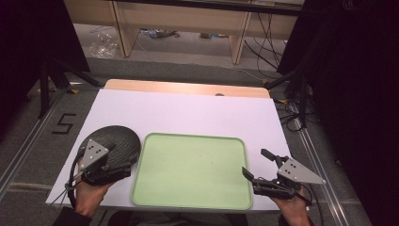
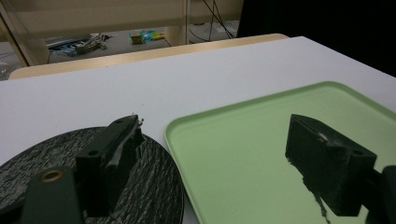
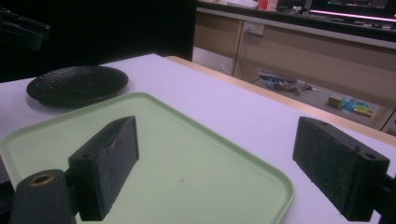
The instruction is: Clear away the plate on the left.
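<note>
A pale green tray (image 1: 190,169) lies empty at the front middle of the white table (image 1: 188,113). Just left of it sits a black textured plate (image 1: 115,136), also empty. My left gripper (image 1: 123,162) hovers over the plate's near right part. It is open, with one jaw above the plate (image 2: 154,186) and the other above the tray (image 2: 243,154). My right gripper (image 1: 254,161) is open at the tray's right rim, holding nothing. In the right gripper view its jaws straddle the tray's corner (image 3: 187,154), with the plate (image 3: 77,84) far off.
The table's front edge runs just below the tray. A wooden strip (image 1: 188,88) borders the far edge. Black stands (image 1: 47,80) and cables (image 1: 294,108) flank the table on the floor, and wooden shelving (image 1: 183,23) stands behind it.
</note>
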The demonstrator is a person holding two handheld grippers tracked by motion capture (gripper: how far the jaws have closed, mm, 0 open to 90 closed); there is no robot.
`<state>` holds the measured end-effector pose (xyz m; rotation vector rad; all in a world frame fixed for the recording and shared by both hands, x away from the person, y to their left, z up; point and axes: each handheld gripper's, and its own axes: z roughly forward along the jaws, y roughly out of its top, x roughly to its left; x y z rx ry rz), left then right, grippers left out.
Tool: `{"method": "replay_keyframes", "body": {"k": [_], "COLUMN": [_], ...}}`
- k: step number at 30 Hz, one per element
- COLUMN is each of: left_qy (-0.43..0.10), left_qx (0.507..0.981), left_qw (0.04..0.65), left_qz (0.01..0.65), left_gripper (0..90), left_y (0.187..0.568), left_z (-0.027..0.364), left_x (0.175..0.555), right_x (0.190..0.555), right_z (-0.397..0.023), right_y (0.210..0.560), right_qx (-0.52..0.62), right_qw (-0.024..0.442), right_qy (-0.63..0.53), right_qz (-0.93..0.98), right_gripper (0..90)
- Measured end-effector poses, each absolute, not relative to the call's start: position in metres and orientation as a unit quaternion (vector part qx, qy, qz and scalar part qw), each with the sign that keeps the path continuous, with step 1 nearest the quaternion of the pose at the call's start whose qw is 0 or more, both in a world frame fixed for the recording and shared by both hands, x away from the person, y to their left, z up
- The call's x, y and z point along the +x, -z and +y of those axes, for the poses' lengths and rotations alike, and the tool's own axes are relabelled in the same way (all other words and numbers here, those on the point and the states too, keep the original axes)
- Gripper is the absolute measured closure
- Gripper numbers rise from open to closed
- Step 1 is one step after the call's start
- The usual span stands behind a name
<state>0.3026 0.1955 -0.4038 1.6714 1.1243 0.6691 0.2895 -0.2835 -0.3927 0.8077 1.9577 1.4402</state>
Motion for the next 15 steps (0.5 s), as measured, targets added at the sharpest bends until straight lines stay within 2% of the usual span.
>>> {"method": "replay_keyframes", "body": {"k": [15], "left_qy": [-0.266], "left_qx": [0.689], "left_qw": [0.482], "left_qz": [0.471], "left_gripper": [16.8], "left_y": [0.4051], "left_z": [0.1976], "left_x": [0.3058], "right_x": [0.2891], "right_z": [-0.2817], "right_y": [0.3933], "right_qx": [0.302], "right_qw": [0.282], "right_qy": [-0.541], "right_qz": [0.733], "right_gripper": [15.2]}}
